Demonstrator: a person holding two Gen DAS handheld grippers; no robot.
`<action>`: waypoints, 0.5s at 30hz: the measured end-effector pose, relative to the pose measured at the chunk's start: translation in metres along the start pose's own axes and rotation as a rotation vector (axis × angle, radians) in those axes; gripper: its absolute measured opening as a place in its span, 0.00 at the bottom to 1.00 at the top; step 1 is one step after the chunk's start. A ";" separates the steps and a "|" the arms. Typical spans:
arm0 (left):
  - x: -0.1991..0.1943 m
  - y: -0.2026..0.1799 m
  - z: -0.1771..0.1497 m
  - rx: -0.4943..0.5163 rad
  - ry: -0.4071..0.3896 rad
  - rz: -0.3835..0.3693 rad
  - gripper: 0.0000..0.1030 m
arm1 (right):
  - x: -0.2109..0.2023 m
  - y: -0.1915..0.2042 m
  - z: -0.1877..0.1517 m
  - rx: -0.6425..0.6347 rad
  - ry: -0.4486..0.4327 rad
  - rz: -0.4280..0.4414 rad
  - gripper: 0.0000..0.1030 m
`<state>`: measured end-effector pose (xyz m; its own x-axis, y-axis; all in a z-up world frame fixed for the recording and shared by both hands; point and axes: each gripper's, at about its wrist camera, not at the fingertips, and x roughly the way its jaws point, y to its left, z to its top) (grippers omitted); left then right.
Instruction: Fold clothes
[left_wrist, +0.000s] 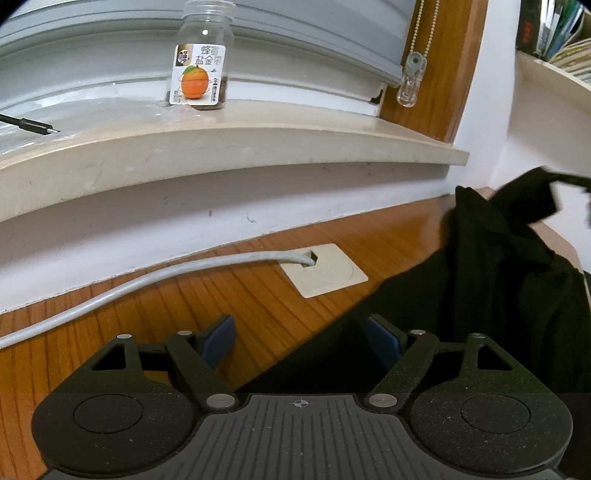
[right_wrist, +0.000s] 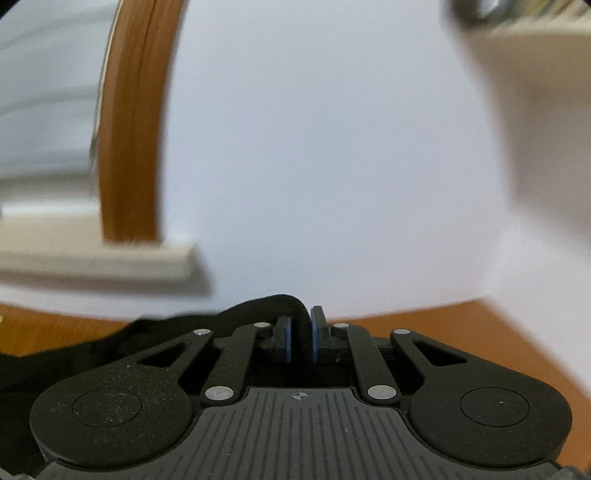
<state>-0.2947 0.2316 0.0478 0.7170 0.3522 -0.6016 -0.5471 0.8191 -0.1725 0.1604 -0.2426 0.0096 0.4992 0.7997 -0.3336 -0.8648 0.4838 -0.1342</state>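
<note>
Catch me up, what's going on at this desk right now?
A person is folding a black garment on a wooden desk using two handheld grippers. The right gripper is shut on a fold of the fabric and has it lifted, so part of the cloth hangs up off the desk. The left gripper is open, low over the garment's near edge, gripping nothing yet.

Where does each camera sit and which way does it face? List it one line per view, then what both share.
Left wrist: on the open left gripper, low over the wooden table, facing the window sill, a bottle and a cable.
Right wrist: on the right gripper, shut on black clothing, facing a white wall.
Shared: clothing, table, sill, wall.
</note>
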 end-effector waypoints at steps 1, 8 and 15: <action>0.000 0.000 0.000 -0.005 0.000 -0.002 0.79 | -0.023 -0.012 0.005 0.003 -0.028 -0.033 0.11; 0.000 0.005 0.000 -0.029 0.001 -0.018 0.79 | -0.171 -0.081 0.009 0.025 -0.082 -0.218 0.10; 0.000 0.004 0.000 -0.028 0.005 -0.020 0.80 | -0.253 -0.103 -0.019 0.030 0.018 -0.251 0.30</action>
<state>-0.2971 0.2353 0.0471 0.7256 0.3341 -0.6015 -0.5449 0.8128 -0.2059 0.1223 -0.5020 0.0906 0.6968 0.6470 -0.3096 -0.7118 0.6769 -0.1875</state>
